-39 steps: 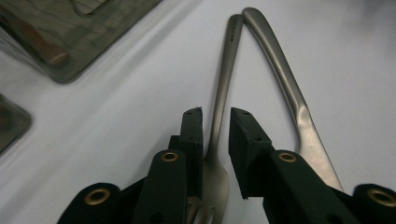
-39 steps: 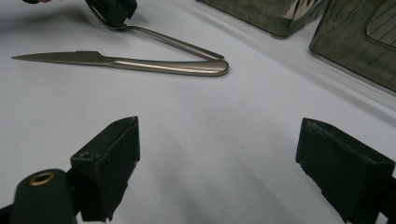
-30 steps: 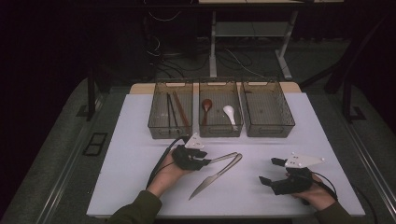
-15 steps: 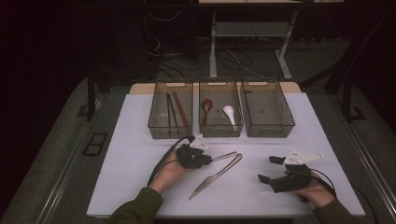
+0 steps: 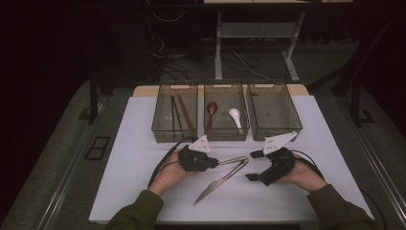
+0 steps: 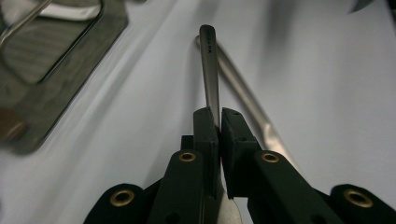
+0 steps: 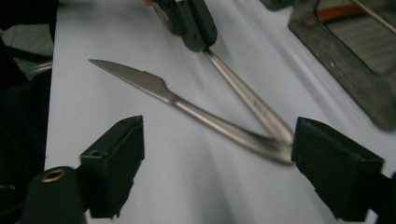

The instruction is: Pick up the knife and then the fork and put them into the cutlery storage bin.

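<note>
High view: white bench (image 5: 143, 191) w/ three clear bins along the far edge. Left bin (image 5: 174, 115) holds dark chopsticks (image 5: 176, 112) & a brownish stick beside them. Middle bin (image 5: 226, 114) holds a brown spoon (image 5: 211, 108) & a white spoon (image 5: 235, 116), lying apart. Right bin (image 5: 274, 112) has nothing I can make out. In front of the bins, bench centre, lie a metal utensil (image 5: 233, 160) and a table knife (image 5: 218, 184), their far ends meeting in a V. Left hand-held gripper (image 5: 215, 163) is clamped on the utensil's near end. Right hand-held gripper (image 5: 253, 165) sits just right of the V tip, jaws spread, nothing in them.

Left gripper view: left hand-held gripper (image 6: 219, 122) jaws nearly together, pinching the thin utensil handle (image 6: 209, 65); faint stamped marking on the handle, too small to read. Corner of a bin (image 6: 56, 51) at upper left.

Right gripper view: right hand-held gripper (image 7: 217, 154) jaws have just been closing a bit, yet stand wide & bare, either side of the V tip w/o touching. Knife blade (image 7: 135, 77) points away at left. Stamped text on the utensil (image 7: 254, 105), blurred. Bin corner (image 7: 345, 56) at upper right.
</note>
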A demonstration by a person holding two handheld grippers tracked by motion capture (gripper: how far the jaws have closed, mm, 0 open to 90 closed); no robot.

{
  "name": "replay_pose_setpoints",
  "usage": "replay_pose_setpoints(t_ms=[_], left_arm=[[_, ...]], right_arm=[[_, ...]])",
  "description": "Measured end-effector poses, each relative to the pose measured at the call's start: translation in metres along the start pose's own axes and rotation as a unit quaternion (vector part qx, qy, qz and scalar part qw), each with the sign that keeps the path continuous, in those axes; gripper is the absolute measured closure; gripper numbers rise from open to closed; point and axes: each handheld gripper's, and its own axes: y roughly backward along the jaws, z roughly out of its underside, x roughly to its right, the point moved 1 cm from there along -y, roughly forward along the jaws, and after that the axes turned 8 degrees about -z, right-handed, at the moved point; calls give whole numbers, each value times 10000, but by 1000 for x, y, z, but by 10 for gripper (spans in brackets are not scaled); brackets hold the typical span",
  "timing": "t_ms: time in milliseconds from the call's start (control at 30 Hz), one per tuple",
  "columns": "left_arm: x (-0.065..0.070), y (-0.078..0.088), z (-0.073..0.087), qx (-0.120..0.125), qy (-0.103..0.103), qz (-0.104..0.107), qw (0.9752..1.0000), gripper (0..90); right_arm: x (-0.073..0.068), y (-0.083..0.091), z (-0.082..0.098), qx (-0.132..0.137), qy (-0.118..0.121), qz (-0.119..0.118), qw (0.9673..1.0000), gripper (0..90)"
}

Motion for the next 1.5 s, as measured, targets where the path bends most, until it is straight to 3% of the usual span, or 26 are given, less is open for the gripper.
replay_pose_setpoints(t_ms=[200,400,567,667,833,933,1000,1167,1233,1367,1500], left_arm=[[13,0,-18,79,-453,362,9983,843],[18,-3,-30,174,-785,575,9951,843],[24,-2,-34,208,-835,688,9939,843],[26,-1,-36,261,-909,773,9925,843],[29,-2,-35,211,-953,787,9921,836],[26,-1,-35,347,-757,772,9935,797],[23,2,-34,433,-562,680,9952,678],[15,17,-26,734,-99,204,9970,434],[10,25,-20,847,127,-50,9963,351],[1,41,-7,949,489,-464,9932,285],[1,52,7,929,742,-717,9903,252]], right_arm=[[9,-8,-21,-266,387,-412,9980,286],[11,-16,-22,-571,412,-891,9935,474],[9,-24,-21,-846,431,-1204,9882,643],[6,-30,-21,-1073,499,-1190,9858,787],[4,-32,-20,-1215,604,-1292,9823,815],[4,-33,-19,-1260,642,-1255,9820,865],[6,-33,-19,-1265,643,-1208,9825,865],[12,-20,-19,-1133,483,-823,9890,864],[19,-8,-18,-1091,386,-615,9914,864],[29,11,-17,-931,218,-320,9949,864],[43,33,-19,-751,2,77,9971,863]])
